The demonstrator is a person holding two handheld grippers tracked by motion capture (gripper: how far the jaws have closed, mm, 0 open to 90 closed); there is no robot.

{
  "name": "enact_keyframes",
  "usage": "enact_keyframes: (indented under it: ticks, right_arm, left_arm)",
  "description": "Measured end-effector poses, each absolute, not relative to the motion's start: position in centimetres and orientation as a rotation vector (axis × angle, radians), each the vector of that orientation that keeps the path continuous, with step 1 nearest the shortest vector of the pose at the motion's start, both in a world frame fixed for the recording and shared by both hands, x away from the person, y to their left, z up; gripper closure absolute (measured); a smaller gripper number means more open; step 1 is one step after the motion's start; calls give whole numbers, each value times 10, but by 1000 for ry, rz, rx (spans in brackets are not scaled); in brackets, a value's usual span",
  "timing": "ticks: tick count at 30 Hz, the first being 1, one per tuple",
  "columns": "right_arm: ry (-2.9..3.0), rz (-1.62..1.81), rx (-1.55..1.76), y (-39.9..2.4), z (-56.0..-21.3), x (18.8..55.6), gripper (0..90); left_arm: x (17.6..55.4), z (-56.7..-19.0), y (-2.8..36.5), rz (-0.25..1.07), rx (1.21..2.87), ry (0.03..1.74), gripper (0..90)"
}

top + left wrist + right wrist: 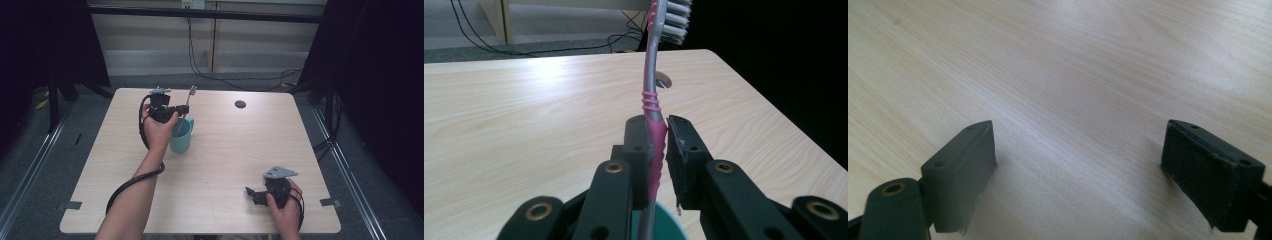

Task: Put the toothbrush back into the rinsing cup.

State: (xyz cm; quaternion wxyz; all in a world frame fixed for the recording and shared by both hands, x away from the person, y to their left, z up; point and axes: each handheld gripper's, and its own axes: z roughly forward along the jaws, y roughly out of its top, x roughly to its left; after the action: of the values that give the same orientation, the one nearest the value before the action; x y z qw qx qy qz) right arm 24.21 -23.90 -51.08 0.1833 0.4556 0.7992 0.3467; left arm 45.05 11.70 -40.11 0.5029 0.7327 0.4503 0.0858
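Pink and grey plastic marks the toothbrush (pixel 653 125), which stands nearly upright in the left gripper view, its white bristled head at the top edge of the frame. The left gripper (pixel 181 109) has its jaws clamped on the pink part of the handle, one pad on each side. The lower end of the handle dips into a teal cup (pixel 181 138), whose rim shows at the bottom of the left gripper view.

In the high view the cup stands left of centre on the pale wooden tabletop (pixel 235 145). The left forearm rises from the bottom edge, slanting up and to the right, and the hand wraps the gripper body just above and left of the cup, with the cable looping back along the arm.

The right gripper (pixel 252 194) sits in the lower right of the high view, held low over the tabletop and pointing left. In its own view its jaws stand wide apart with bare wood between them.
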Motion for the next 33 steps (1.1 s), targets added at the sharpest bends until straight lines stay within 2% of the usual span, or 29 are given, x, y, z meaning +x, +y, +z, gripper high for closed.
enact_keyframes:
  ticks: [8, 15, 33]
  right_arm:
    - [2254, 978, 1286, -239, -511, 242, 136]
    - [2254, 978, 1286, -239, -511, 242, 136]
    - [2254, 978, 1286, -239, -511, 242, 136]
  left_arm:
    - [449, -406, 121, 214, 1767, 1098, 797]
    - [446, -407, 123, 200, 1776, 1100, 859]
    - [431, -400, 136, 221, 1783, 1109, 767]
